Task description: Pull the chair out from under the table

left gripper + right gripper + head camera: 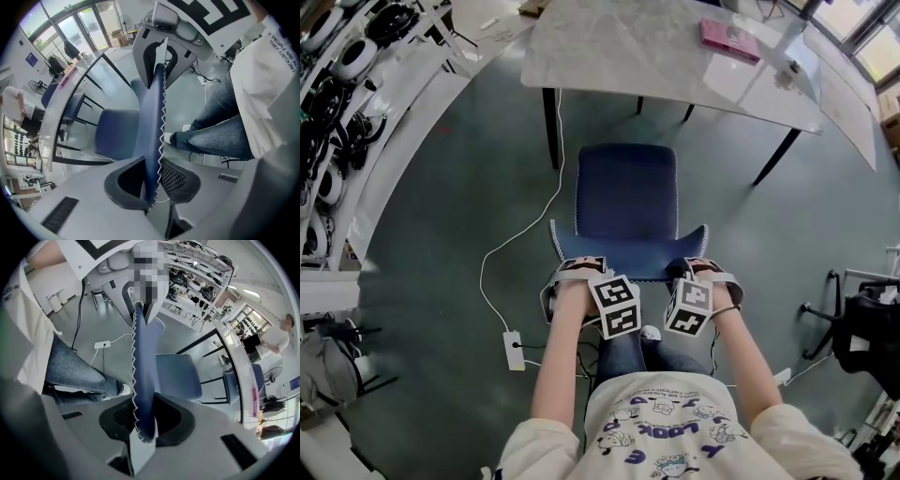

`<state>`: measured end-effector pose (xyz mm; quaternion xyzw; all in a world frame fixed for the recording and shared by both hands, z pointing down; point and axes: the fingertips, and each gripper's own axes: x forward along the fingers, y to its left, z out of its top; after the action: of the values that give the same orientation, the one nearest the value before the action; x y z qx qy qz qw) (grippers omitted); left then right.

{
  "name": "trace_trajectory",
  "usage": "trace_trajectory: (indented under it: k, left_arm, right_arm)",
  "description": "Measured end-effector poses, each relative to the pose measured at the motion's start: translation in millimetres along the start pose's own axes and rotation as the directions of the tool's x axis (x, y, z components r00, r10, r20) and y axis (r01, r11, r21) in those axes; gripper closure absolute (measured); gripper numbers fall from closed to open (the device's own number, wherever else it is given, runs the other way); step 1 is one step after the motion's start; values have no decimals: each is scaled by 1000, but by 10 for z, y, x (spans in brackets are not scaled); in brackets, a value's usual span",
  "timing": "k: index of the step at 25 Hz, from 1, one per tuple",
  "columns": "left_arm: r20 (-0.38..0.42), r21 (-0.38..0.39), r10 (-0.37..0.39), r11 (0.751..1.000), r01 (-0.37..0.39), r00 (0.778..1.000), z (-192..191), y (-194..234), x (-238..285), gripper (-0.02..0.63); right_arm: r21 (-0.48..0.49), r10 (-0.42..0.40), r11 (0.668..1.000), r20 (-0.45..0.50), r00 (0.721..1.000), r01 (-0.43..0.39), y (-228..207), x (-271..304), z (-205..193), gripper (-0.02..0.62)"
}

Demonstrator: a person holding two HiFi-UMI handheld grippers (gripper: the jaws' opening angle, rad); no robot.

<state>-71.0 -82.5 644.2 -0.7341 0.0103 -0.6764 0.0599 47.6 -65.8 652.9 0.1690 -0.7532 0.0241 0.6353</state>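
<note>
Grey L gripper [574, 270] points straight down, forearm stretched fwd, jaws clamped on backrest [628, 261] top edge nr its left corner. R gripper [701, 272] in approx same pose, tipped slightly off vertical, jaws clamped on same edge nr right corner. Arms run roughly parallel. Chair [626, 192]: dark blue, padded seat, curved back w/ upturned corners, white zigzag stitch along the edge. It stands on floor [441, 234] betw. person [661, 422] and table [628, 56], seat nearly all in the open, front nr table's near edge.
</note>
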Motion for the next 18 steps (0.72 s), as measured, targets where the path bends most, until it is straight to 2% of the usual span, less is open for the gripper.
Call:
trace_trajectory:
  k: [18]
  left_arm:
    - [-31,-29,-4,1000,3,1000,23,-758,-70,518]
  right_arm:
    - [-35,18,999,0,1000,-18,706,-152,-170,514]
